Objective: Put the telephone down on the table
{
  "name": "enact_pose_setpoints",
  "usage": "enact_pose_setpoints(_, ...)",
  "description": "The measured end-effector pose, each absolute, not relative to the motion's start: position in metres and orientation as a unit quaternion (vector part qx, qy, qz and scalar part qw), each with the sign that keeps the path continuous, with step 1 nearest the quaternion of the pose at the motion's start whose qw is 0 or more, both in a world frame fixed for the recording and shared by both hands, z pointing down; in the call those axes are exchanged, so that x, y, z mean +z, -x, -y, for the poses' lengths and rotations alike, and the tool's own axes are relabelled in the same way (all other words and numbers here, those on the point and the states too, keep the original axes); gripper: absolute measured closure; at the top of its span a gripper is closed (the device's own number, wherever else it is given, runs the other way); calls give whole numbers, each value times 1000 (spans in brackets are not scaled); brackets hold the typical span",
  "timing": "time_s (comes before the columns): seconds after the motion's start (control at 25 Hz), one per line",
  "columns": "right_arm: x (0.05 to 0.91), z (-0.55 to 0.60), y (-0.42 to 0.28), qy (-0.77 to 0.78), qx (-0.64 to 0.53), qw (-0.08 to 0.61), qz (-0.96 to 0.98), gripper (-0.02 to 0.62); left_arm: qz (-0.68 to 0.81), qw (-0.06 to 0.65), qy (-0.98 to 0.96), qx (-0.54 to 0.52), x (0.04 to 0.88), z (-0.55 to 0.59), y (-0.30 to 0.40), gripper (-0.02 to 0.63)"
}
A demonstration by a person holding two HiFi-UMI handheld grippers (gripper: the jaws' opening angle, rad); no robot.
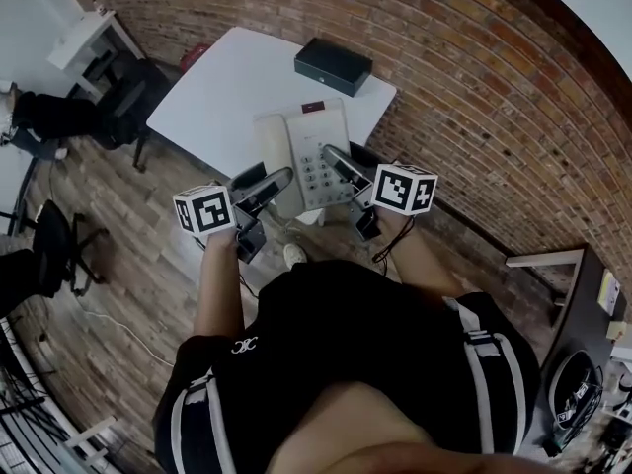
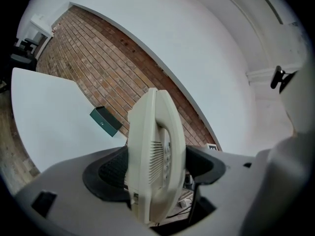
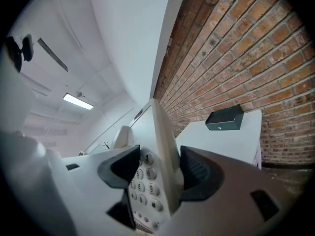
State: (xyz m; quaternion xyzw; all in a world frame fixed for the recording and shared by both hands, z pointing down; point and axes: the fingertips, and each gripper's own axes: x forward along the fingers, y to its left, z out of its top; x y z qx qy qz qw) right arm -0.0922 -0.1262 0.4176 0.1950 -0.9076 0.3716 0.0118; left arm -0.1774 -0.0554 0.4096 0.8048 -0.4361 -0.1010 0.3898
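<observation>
A cream desk telephone (image 1: 304, 156) with its handset and a grey keypad is held above the near edge of the white table (image 1: 227, 87). My left gripper (image 1: 272, 188) is shut on the telephone's left, handset side (image 2: 156, 156). My right gripper (image 1: 341, 166) is shut on its right edge, beside the keypad (image 3: 160, 166). In both gripper views the telephone stands edge-on between the dark jaw pads. I cannot tell from the head view whether its underside touches the table.
A dark green flat box (image 1: 333, 65) lies at the table's far corner, also in view as the box (image 2: 105, 121) and the box (image 3: 225, 118). A brick wall (image 1: 474, 77) runs along the right. Dark office chairs (image 1: 118, 107) stand to the left on the wooden floor.
</observation>
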Motion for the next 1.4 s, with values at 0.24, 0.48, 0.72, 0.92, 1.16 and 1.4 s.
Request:
enact_pose_setpoints(0.24, 423, 164, 124, -233, 382, -2, 894, 371, 402, 402, -819, -80, 410, 101, 214, 242)
enact_pose_setpoints(0.48, 439, 195, 130, -285, 404, -28, 869, 371, 361, 420, -831, -50, 423, 144, 228, 242)
enact_pose_setpoints(0.72, 470, 228, 111, -341, 423, -41, 838, 371, 318, 449, -835, -21, 452, 189, 215, 242)
enact_pose_setpoints(0.92, 508, 251, 89, -384, 454, -42, 803, 371, 285, 489, -824, 2, 489, 224, 197, 242)
enact_pose_setpoints(1.16, 555, 277, 70, -416, 491, -51, 763, 371, 258, 521, -813, 40, 530, 260, 179, 242)
enact_pose_setpoints(1.4, 599, 293, 65, -434, 520, -38, 735, 371, 237, 550, -798, 62, 574, 283, 174, 242)
